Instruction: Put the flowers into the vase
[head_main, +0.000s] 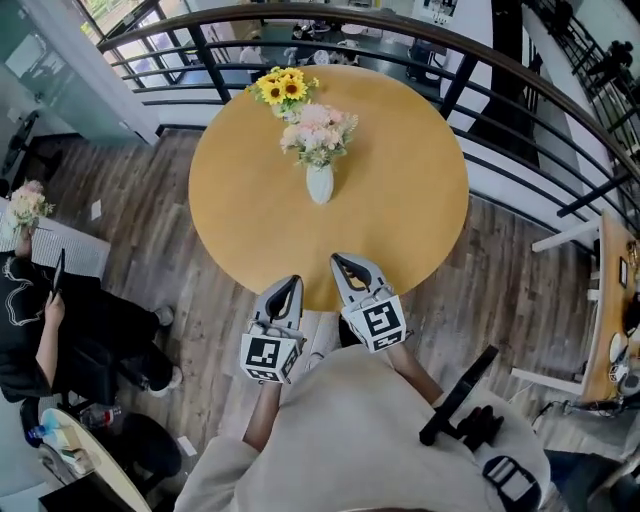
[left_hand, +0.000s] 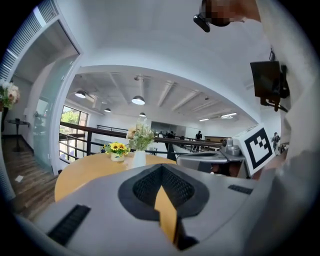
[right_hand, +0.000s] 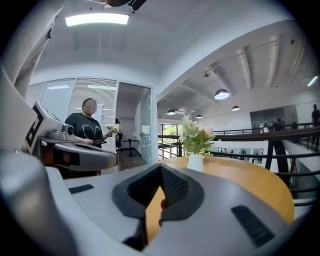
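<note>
Looking down now on the big round wooden table (head_main: 400, 235), its honey-coloured top ringed on the far side by a dark curved railing (head_main: 500, 72), with grey plank floor (head_main: 150, 215) around it. Off to the left a person in black (head_main: 40, 335) stands by, holding a small pale bunch (head_main: 27, 205) in one hand. At the near rim of the table both tools sit side by side, pointing across the top toward the middle. The left gripper (head_main: 296, 280) has its jaws brought together with nothing between them, only a thin sliver of tabletop showing past the pads in its own view. The right gripper (head_main: 335, 259) is the same, jaws closed and empty, just beside its partner and a touch further over the table. Well ahead of them, near the table's centre, stands the white vase (head_main: 320, 184), narrow, ribbed and upright. The flowers (head_main: 318, 132) are in it: a full bunch of pale pink and cream blooms with green leaves and wispy sprigs, stems running straight down into the neck, heads pointing up and spreading wider than the vase itself. Beyond it, close to the far edge, a low pale pot (head_main: 287, 112) holds a tight cluster of yellow sunflowers (head_main: 283, 88) with dark centres, also facing up.
</note>
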